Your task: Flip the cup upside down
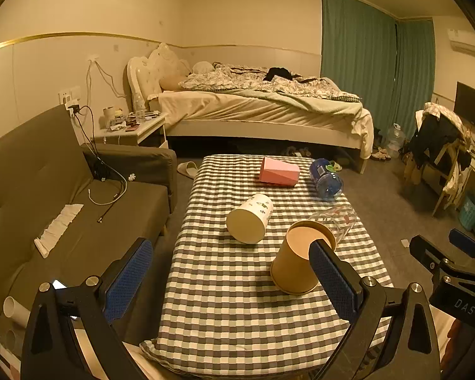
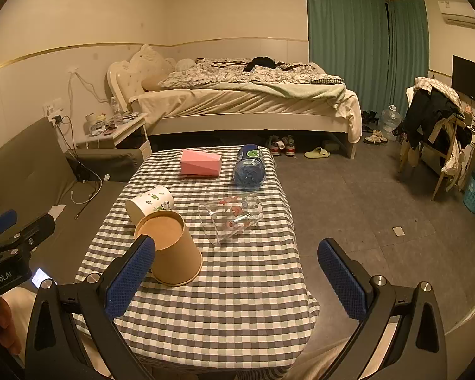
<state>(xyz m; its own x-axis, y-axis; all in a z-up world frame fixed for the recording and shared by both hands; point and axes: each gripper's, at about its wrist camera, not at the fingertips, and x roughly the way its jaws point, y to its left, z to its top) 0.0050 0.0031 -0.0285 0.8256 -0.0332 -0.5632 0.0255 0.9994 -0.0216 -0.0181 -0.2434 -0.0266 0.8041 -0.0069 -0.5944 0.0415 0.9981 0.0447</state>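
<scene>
Hovering over the near edge of the desk (image 2: 224, 316), both sets of tongs gape wide and grip nothing: the left tongs (image 1: 231, 281) reach in from the sofa side, the right tongs (image 2: 237, 281) from the floor side. Just beyond them, a brown paper cup (image 1: 296, 261) stands mouth down, base up, on the checked cloth near the desk's middle. Behind it, a white printed cup (image 1: 250, 218) and a clear glass (image 2: 231, 217) lie on their sides. Toward the far edge lie a pink box (image 2: 201, 163) and a blue bottle (image 2: 250, 167).
</scene>
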